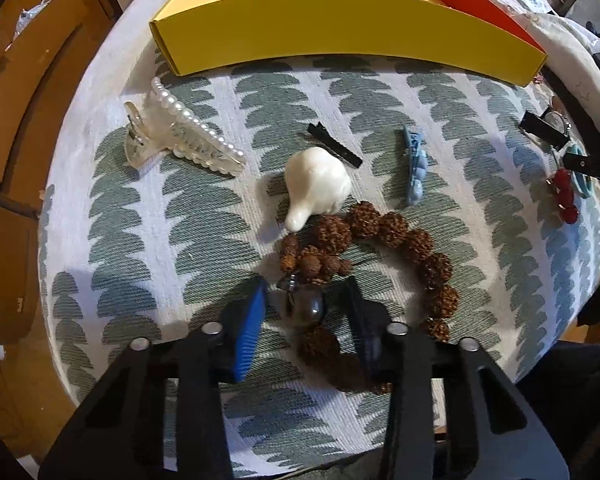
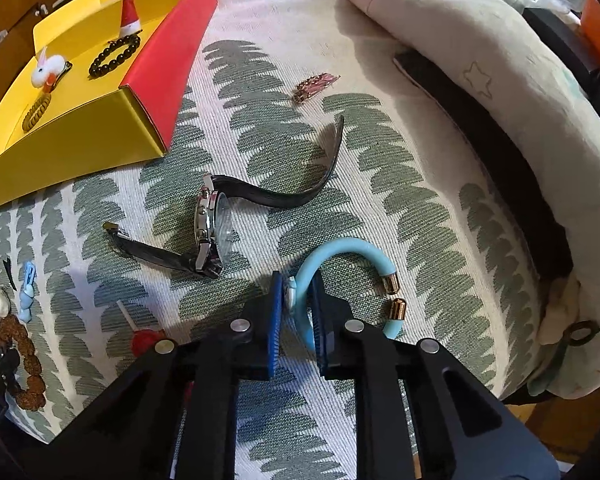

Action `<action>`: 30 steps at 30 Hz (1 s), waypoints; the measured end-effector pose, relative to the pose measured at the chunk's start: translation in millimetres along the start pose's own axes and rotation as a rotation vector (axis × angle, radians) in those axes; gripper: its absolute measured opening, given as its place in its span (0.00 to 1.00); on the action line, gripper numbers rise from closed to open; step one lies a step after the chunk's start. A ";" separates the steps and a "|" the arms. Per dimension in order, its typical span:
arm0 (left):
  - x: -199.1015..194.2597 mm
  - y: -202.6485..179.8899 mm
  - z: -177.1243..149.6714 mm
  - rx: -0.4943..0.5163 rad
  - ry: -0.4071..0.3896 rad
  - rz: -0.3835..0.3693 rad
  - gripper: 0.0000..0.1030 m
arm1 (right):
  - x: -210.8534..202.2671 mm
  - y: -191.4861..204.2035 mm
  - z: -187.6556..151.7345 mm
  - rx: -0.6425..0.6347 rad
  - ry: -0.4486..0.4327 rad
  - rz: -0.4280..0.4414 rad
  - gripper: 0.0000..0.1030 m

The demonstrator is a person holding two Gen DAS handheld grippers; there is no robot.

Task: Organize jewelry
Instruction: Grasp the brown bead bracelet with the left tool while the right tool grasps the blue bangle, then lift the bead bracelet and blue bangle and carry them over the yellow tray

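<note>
A brown seed-bead bracelet [image 1: 420,248] lies on the leaf-patterned cloth [image 1: 180,240]. My left gripper [image 1: 307,282] points down over it, and its jaws stand on either side of the bracelet's big grey bead [image 1: 304,308] with a gap on each side. In the right wrist view my right gripper [image 2: 297,276] is shut on a light blue bracelet [image 2: 352,250] with gold end caps, which rests on the cloth. The yellow box [image 1: 340,32] at the back holds a black bead bracelet [image 2: 114,56], a rabbit clip [image 2: 46,68], a Santa hat clip [image 2: 130,12] and a coil tie [image 2: 36,112].
Loose on the cloth are a pearl claw clip [image 1: 180,136], a white clip [image 1: 320,184], a blue clip [image 1: 414,168], a red berry piece [image 1: 564,196], a black-strapped watch [image 2: 212,232] and a pink clip [image 2: 316,84]. A bunched blanket [image 2: 500,60] borders the right side.
</note>
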State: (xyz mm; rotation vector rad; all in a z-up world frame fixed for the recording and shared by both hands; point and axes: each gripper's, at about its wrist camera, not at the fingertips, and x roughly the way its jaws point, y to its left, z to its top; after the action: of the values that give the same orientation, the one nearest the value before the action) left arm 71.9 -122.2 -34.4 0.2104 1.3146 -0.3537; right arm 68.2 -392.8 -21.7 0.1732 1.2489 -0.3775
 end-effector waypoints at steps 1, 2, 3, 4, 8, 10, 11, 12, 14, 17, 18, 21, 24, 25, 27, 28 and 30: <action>-0.1 -1.3 -0.4 0.003 0.003 -0.006 0.29 | -0.4 -1.9 -0.4 0.003 -0.001 0.001 0.14; -0.2 -2.4 -0.8 0.003 0.005 -0.012 0.25 | -0.7 -3.1 -0.8 0.004 -0.001 0.003 0.14; -0.3 -3.0 -1.1 0.003 0.005 -0.014 0.22 | -1.3 -4.5 -1.1 0.008 -0.002 0.007 0.14; 0.0 -3.1 -1.2 0.002 0.005 -0.015 0.21 | -2.4 -6.7 -1.3 0.014 -0.005 0.013 0.14; -1.6 0.2 -1.1 -0.015 0.007 -0.045 0.19 | -9.7 -18.8 -2.1 0.038 -0.022 0.028 0.13; -3.6 1.7 -1.1 -0.021 0.006 -0.059 0.19 | -14.9 -25.3 -3.1 0.051 -0.031 0.043 0.13; -4.4 2.1 -0.7 -0.022 0.005 -0.063 0.19 | -17.7 -28.5 -3.5 0.061 -0.039 0.047 0.13; -6.3 2.7 -0.7 -0.023 0.002 -0.069 0.19 | -20.9 -29.6 -4.0 0.064 -0.044 0.046 0.13; -10.7 5.7 -1.0 -0.018 -0.005 -0.079 0.19 | -27.6 -34.6 -5.0 0.076 -0.058 0.053 0.13; -17.4 4.1 -2.4 -0.010 -0.018 -0.091 0.19 | -35.9 -37.6 -6.4 0.083 -0.078 0.052 0.13; -20.2 3.4 -2.7 -0.008 -0.024 -0.095 0.19 | -39.1 -36.8 -6.4 0.088 -0.088 0.054 0.13; -32.2 1.6 -4.1 0.002 -0.048 -0.119 0.19 | -51.6 -34.9 -8.2 0.091 -0.117 0.055 0.13; -44.3 -2.0 -4.7 0.020 -0.074 -0.139 0.19 | -65.2 -34.5 -9.3 0.098 -0.150 0.059 0.13; -45.6 -3.8 -5.3 0.023 -0.079 -0.146 0.19 | -71.4 -35.0 -9.9 0.100 -0.163 0.061 0.13; -51.3 -12.8 -1.7 0.031 -0.092 -0.162 0.19 | -77.0 -34.4 -8.1 0.106 -0.183 0.064 0.13; -53.7 -15.7 -0.2 0.034 -0.097 -0.168 0.19 | -82.3 -34.4 -7.9 0.110 -0.196 0.075 0.13; -61.5 -20.7 0.2 0.037 -0.110 -0.185 0.19 | -91.9 -32.7 -6.7 0.114 -0.219 0.080 0.13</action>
State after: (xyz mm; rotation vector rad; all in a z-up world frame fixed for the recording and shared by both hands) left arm 51.5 -133.3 26.3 0.0990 1.2221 -0.5394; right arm 25.8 -403.9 65.7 0.2709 1.0021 -0.3883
